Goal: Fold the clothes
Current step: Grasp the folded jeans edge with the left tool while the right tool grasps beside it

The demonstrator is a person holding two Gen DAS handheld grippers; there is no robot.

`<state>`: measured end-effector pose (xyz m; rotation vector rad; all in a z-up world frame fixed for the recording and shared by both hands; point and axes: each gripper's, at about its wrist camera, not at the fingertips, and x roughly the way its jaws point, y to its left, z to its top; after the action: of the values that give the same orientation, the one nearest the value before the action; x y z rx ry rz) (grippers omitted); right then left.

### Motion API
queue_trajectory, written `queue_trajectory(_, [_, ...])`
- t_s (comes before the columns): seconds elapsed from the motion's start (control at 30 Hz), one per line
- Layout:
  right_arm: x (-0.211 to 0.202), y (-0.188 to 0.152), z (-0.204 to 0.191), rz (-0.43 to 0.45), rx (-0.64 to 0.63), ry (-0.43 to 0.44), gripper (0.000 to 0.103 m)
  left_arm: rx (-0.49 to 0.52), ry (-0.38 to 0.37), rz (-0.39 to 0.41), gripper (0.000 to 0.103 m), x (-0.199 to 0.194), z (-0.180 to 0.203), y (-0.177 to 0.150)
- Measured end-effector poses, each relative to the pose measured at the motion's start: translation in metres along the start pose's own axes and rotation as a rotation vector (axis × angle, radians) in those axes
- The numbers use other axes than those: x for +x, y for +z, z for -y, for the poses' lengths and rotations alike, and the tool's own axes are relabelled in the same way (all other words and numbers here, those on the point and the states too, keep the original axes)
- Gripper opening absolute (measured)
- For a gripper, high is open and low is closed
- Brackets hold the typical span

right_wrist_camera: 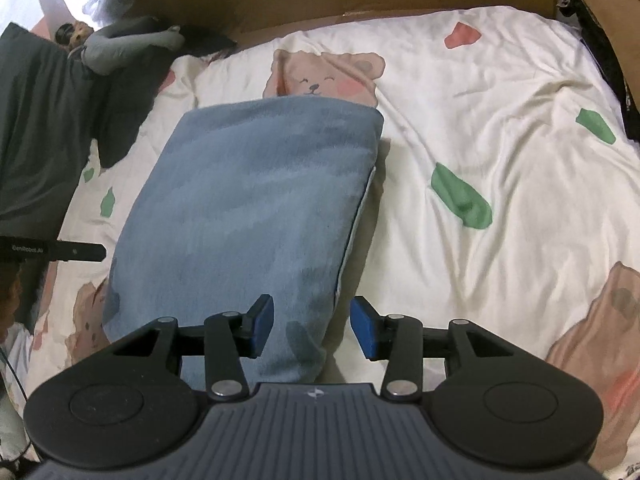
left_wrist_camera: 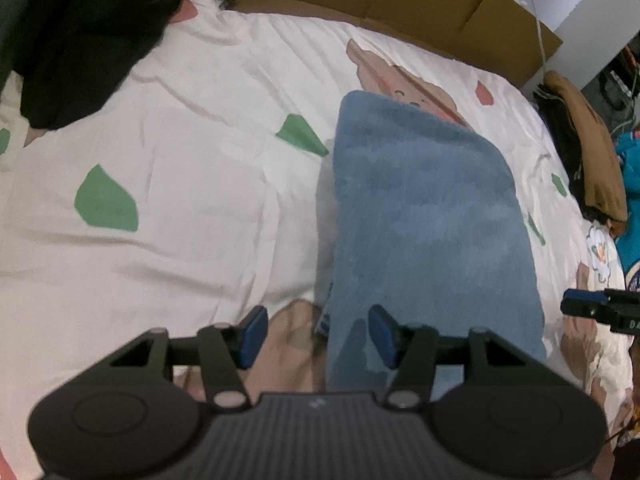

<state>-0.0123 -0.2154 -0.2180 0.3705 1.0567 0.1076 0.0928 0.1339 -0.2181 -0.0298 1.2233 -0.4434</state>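
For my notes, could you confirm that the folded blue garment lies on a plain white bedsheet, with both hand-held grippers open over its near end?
Not quite: the bedsheet is not plain but printed with bears and leaves, as the right wrist view shows. The folded blue garment does lie on it, with both hand-held grippers open.

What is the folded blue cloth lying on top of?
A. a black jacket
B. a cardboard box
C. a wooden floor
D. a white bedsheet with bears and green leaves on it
D: the folded blue cloth rests flat on the white bedsheet, partly covering a smiling bear print, with green leaf shapes printed around it.
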Motion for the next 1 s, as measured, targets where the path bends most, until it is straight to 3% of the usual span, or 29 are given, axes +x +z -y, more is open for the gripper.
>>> queue_trajectory(0.33, [0.024, 0.019, 0.002, 0.030, 0.073, -0.004, 0.052, 0.004, -0.017, 0.007, 0.062, 0.020, 0.012, 0.020])
queue_trajectory(0.67, [0.057, 0.031, 0.009, 0.015, 0.152, -0.015, 0.053, -0.109, -0.106, -0.016, 0.062, 0.054, 0.001, 0.035])
queue_trajectory(0.93, [0.083, 0.038, 0.017, 0.015, 0.217, 0.009, 0.059, -0.186, -0.170, -0.024, 0.070, 0.071, -0.009, 0.044])
queue_trajectory(1.0, [0.087, 0.040, 0.016, 0.020, 0.229, 0.016, 0.065, -0.198, -0.195, -0.039, 0.077, 0.077, -0.011, 0.046])
